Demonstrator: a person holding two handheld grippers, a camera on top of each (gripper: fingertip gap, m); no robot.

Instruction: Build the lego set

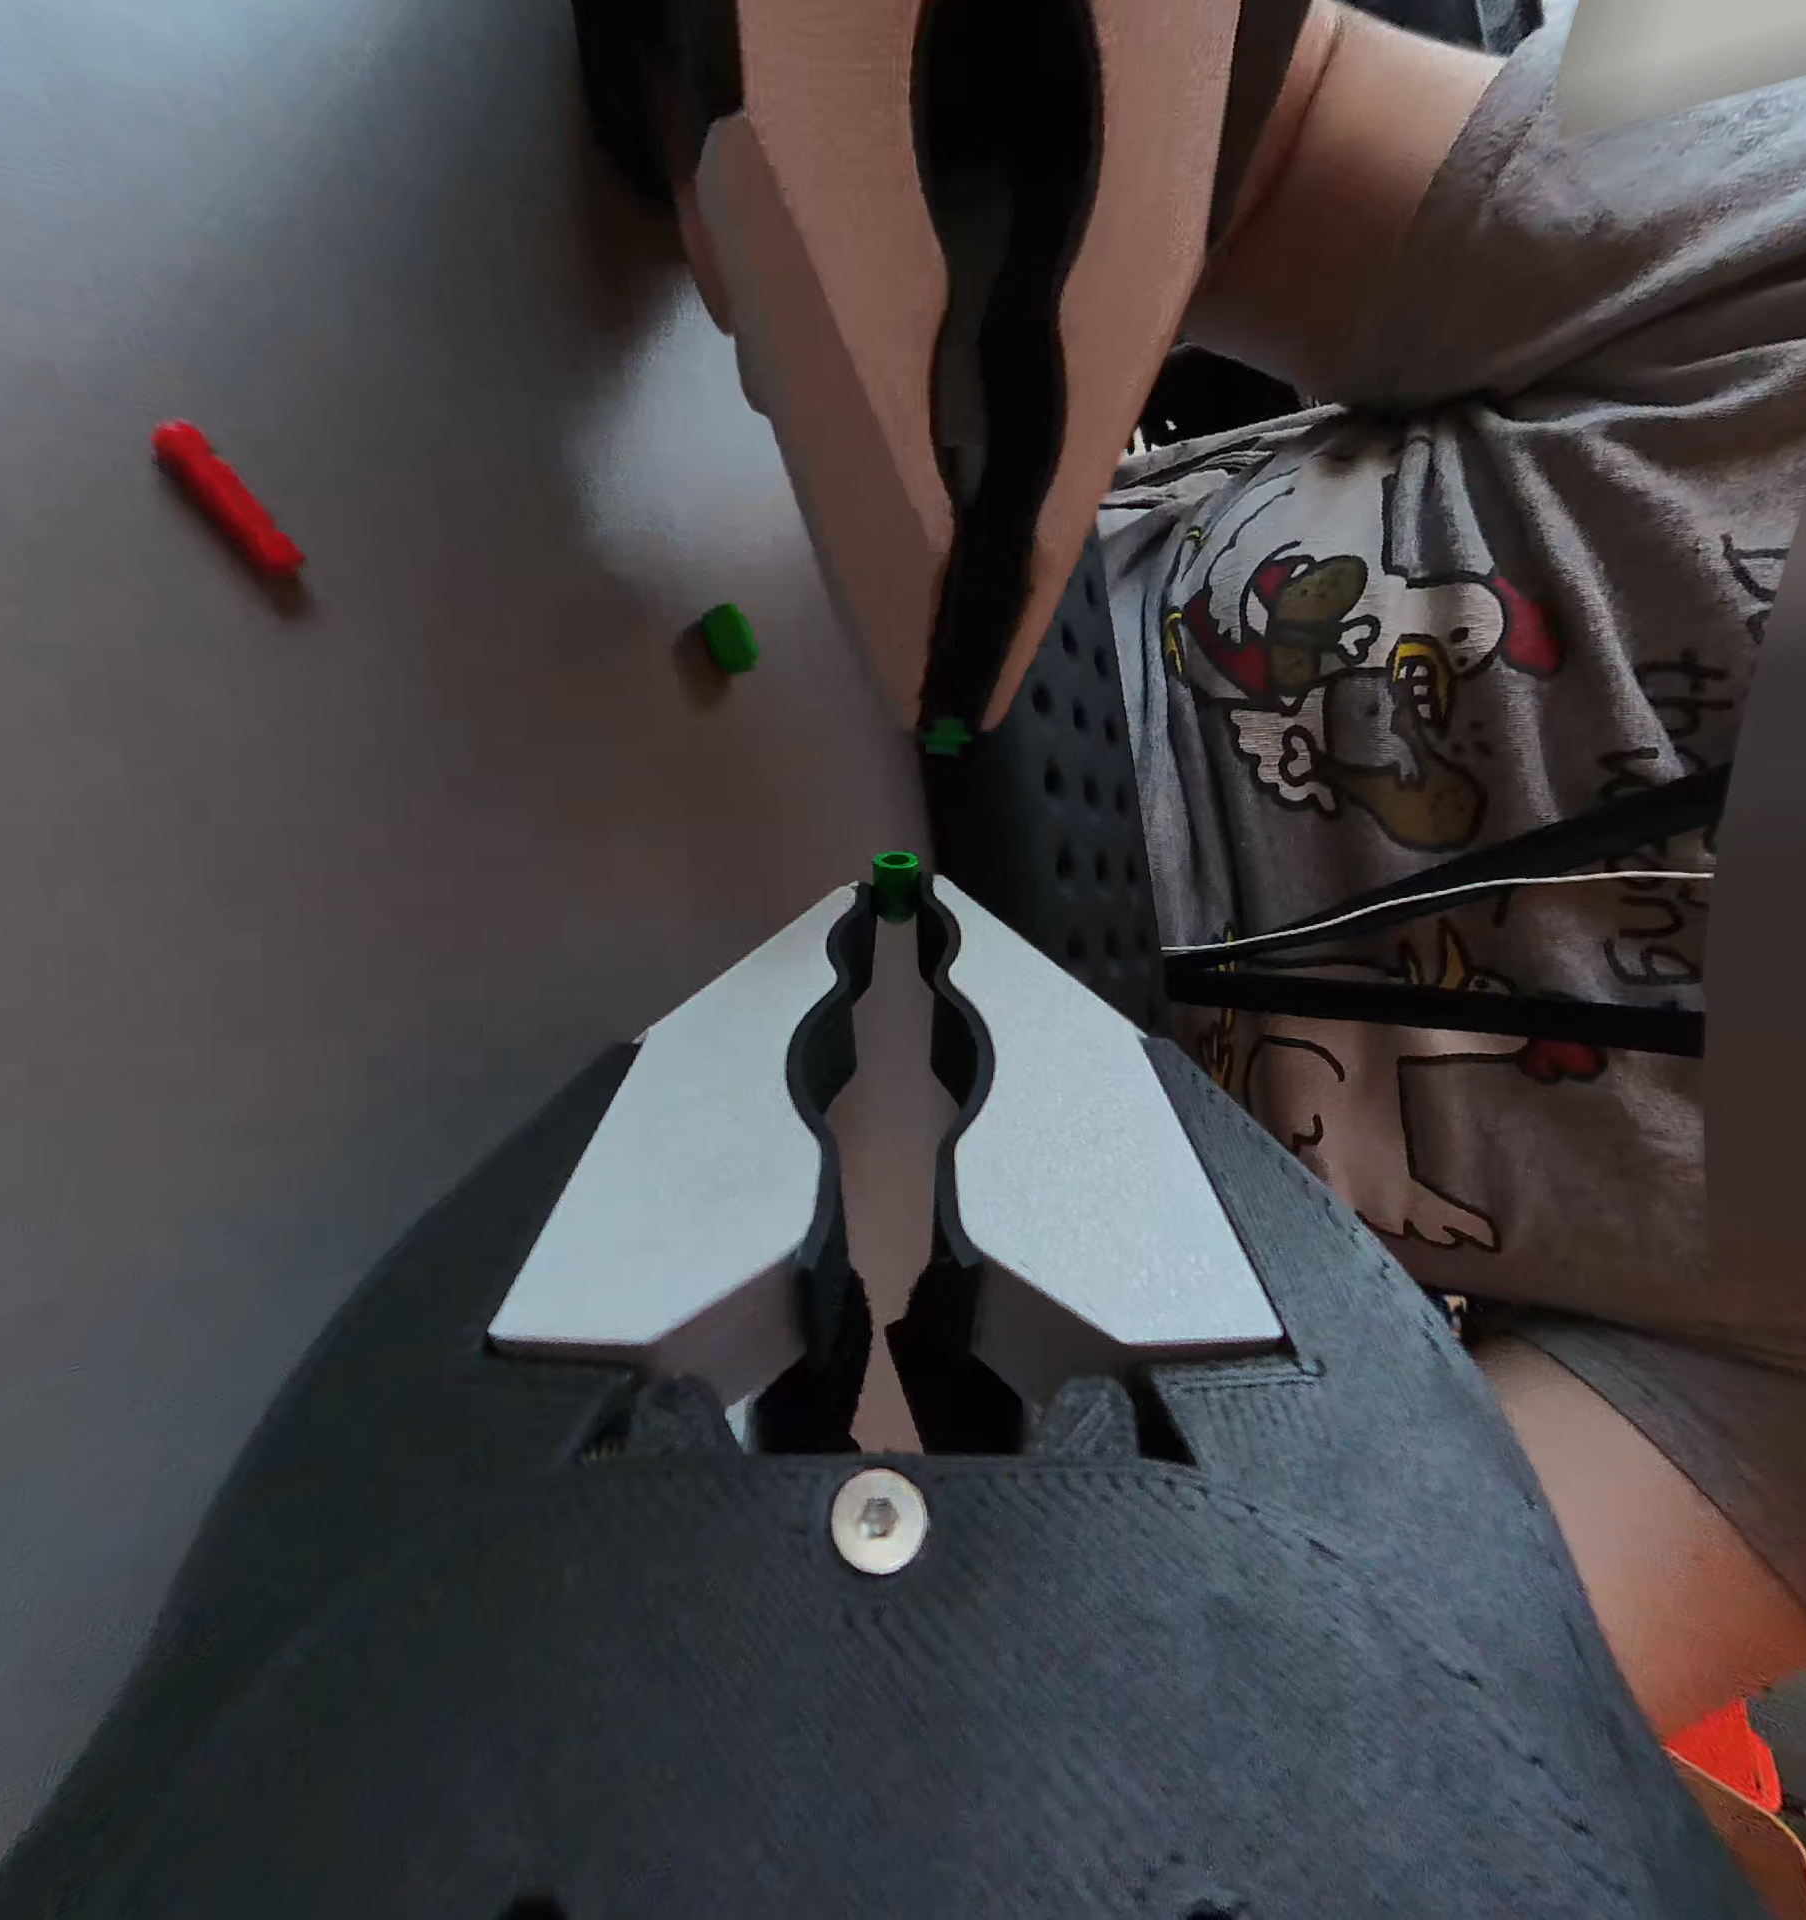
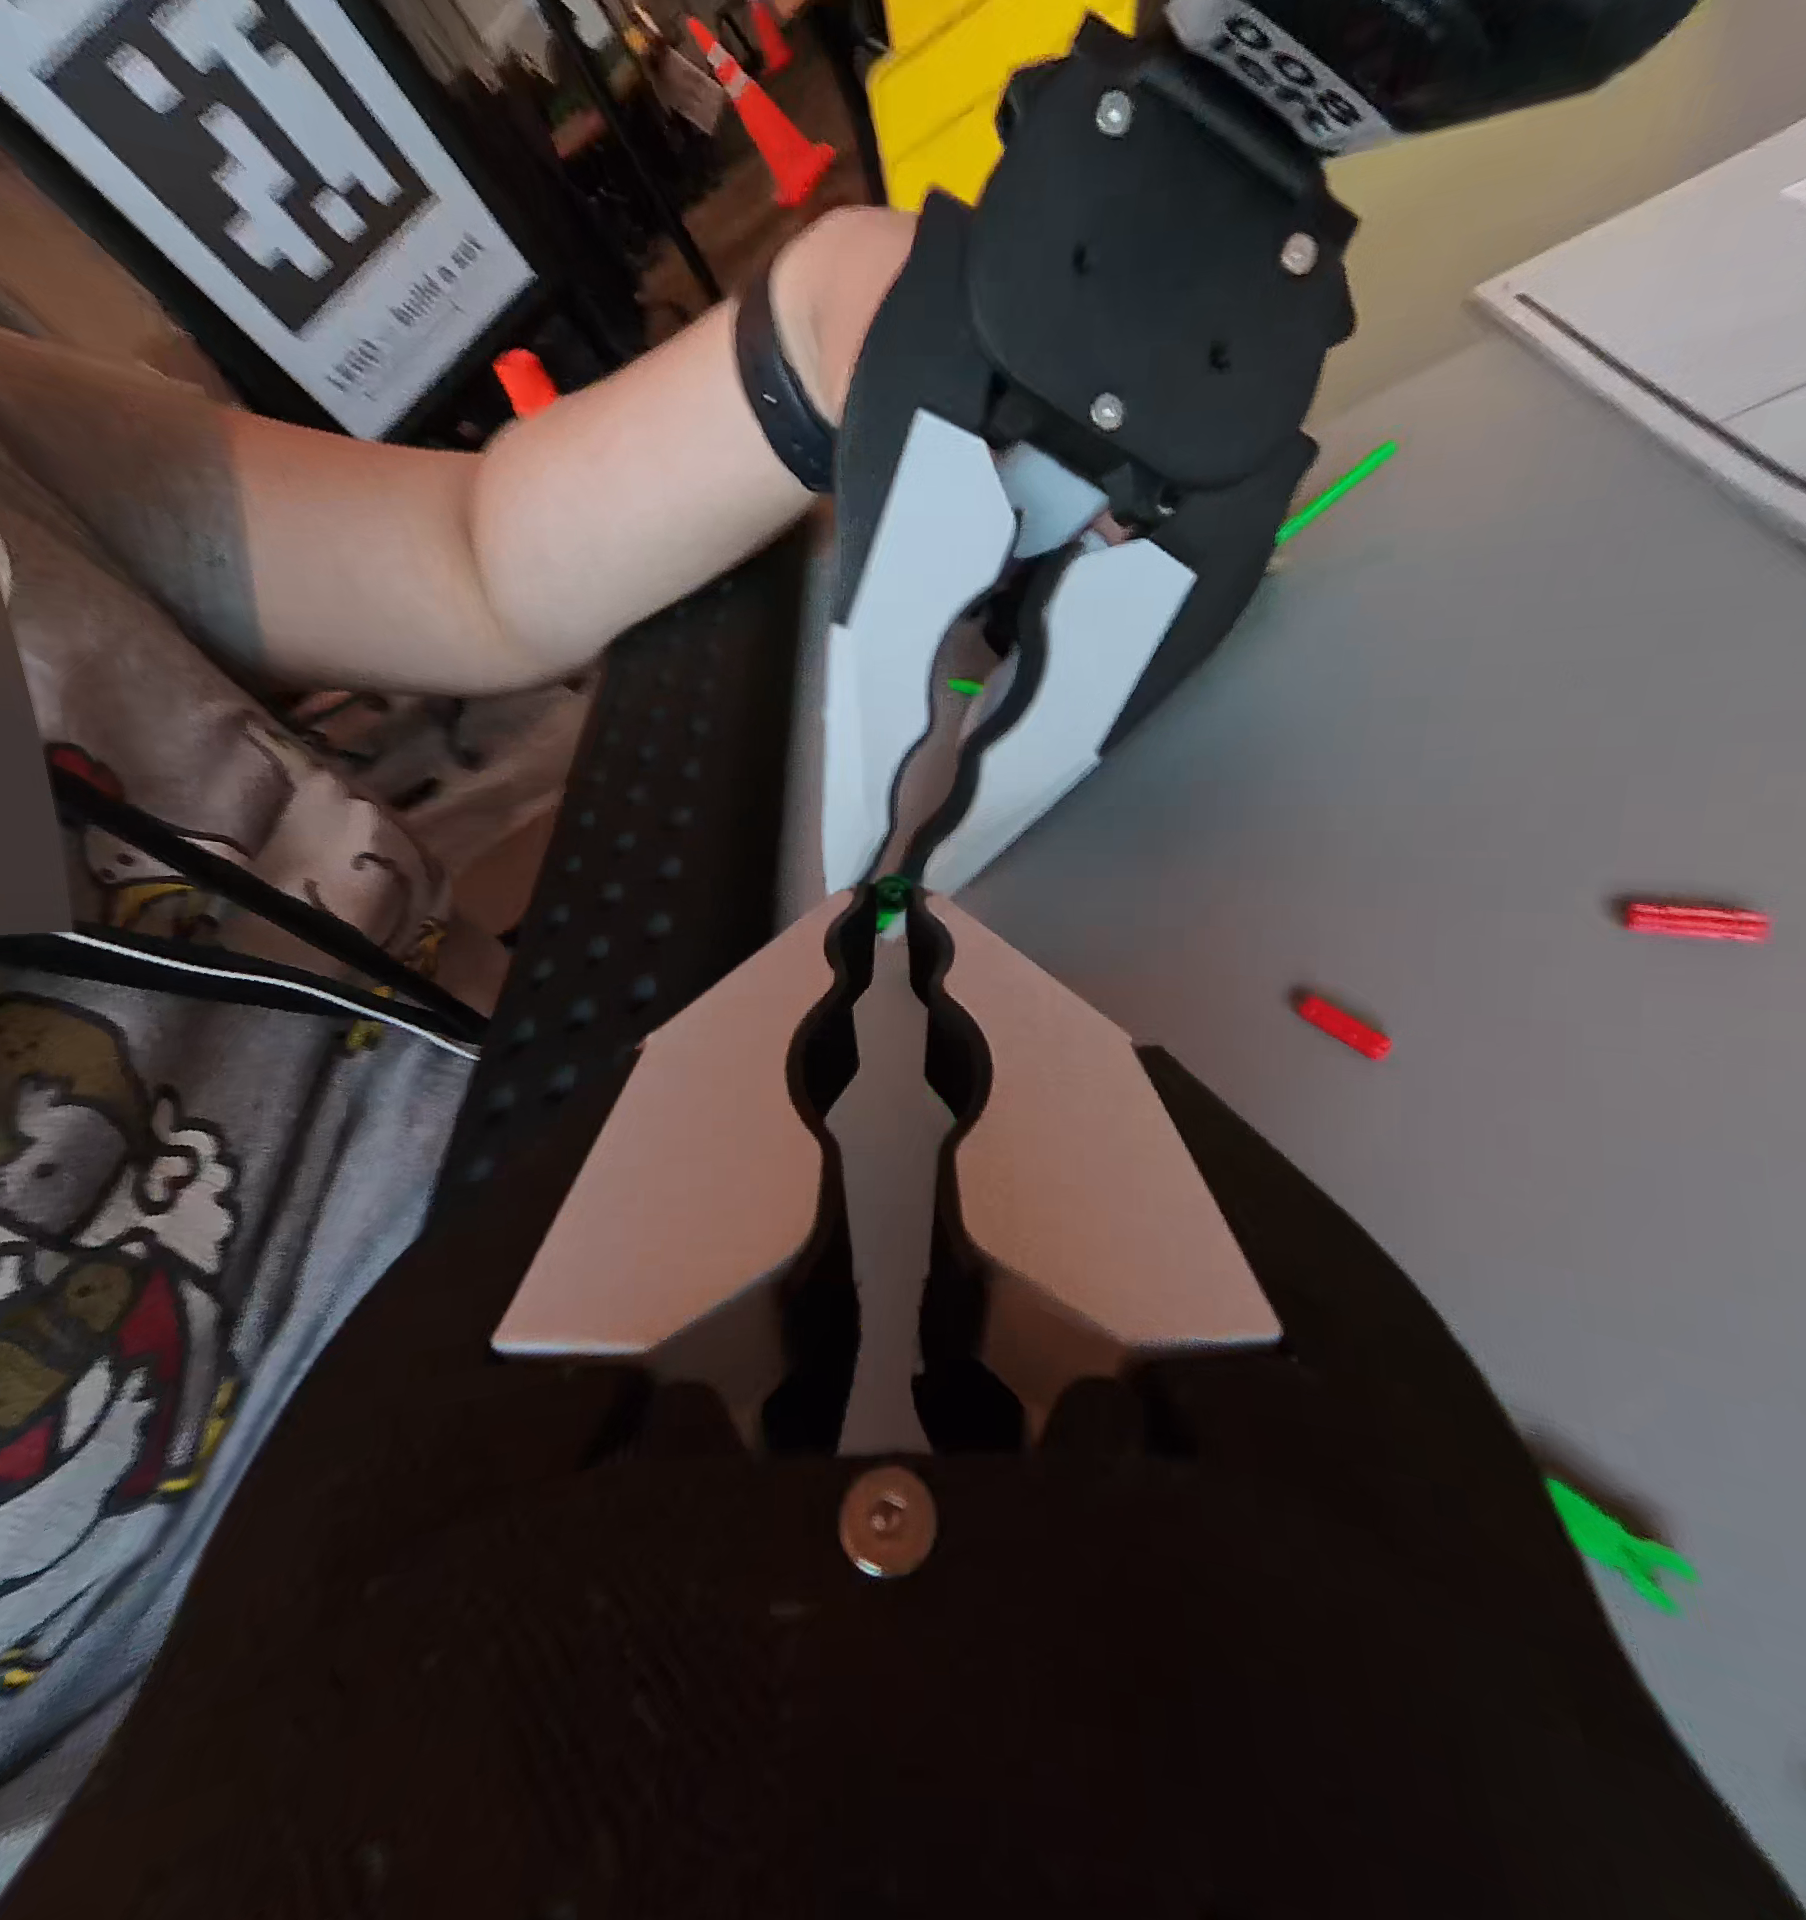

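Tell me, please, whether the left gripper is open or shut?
Shut: the left gripper pinches a small green round lego piece between its fingertips, black pads touching either side.

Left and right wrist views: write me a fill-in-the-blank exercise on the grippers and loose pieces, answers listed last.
1. The left gripper is shut on a small round ____ piece.
2. The right gripper also pinches a small piece of the colour ____.
3. In the left wrist view, the long loose piece on the grey table is ____.
4. The two grippers point their tips ____ each other.

Answers: green; green; red; toward
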